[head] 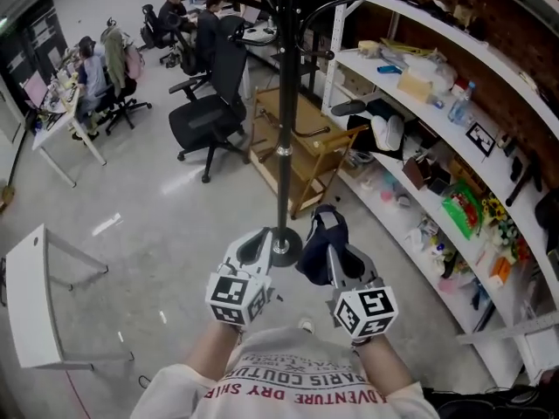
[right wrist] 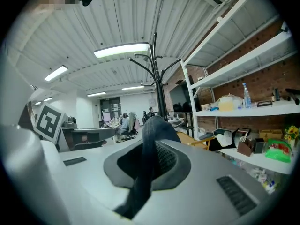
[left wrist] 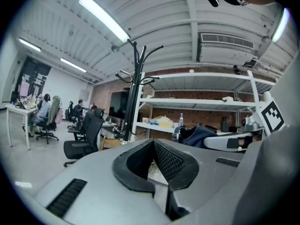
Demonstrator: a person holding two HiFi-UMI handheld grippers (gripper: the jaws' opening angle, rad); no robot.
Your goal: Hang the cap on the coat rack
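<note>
Cap (head: 321,243), dark blue, hangs near the base of the coat rack (head: 286,103), pinched by its cloth between the closed jaws of the right hand-held gripper (head: 339,260). The left hand-held gripper (head: 259,250) looks closed, with nothing in it. I judge the cap light, soft and floppy; a hold near the brim should steady it.

The head camera looked steeply down over the left gripper (head: 262,244) and right gripper (head: 335,253). Their own cameras sat close behind the jaws, looking level. All saw the coat rack (head: 284,103).
</note>
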